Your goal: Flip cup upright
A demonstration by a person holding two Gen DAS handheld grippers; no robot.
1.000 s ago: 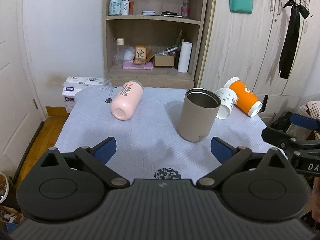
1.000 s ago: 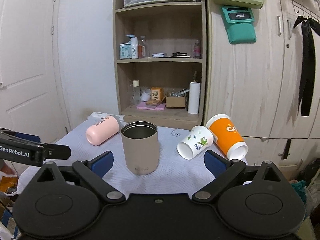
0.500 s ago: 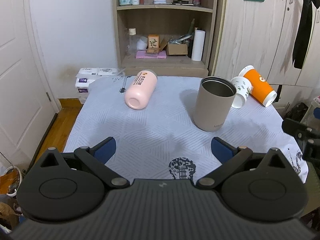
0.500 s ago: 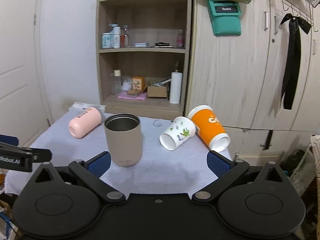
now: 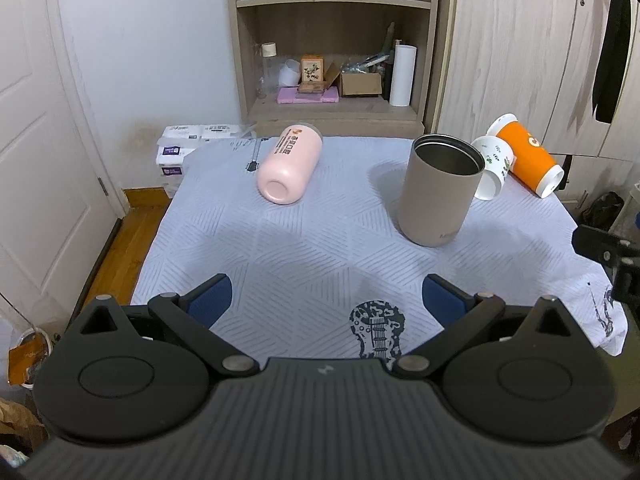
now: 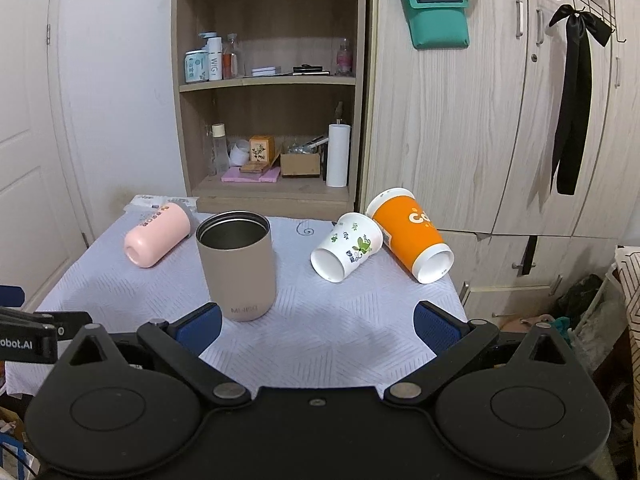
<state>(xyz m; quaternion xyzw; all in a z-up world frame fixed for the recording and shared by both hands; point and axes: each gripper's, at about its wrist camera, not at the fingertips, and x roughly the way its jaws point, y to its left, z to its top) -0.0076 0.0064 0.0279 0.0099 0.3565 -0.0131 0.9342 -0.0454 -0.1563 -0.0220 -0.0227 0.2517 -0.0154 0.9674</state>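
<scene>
Both tongs, left [image 5: 325,304] and right [image 6: 316,326], are spread and empty, and the nearest fallen cup, the white flowered cup [image 6: 347,246], lies on the tabletop [image 6: 344,332] ahead of the right tongs, its mouth toward them.

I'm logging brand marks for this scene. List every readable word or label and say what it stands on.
"Redmi": on the teal pouch hanging on the wardrobe.
"WIG": on the white bottle on the shelf.
"obot.AI", cut off at the frame edge: on the left gripper.
"Co", partly hidden: on the orange cup.
Faint "M...SO" mark near the base of the beige tumbler: not surely readable.
Print on the pink bottle: too blurred.
</scene>
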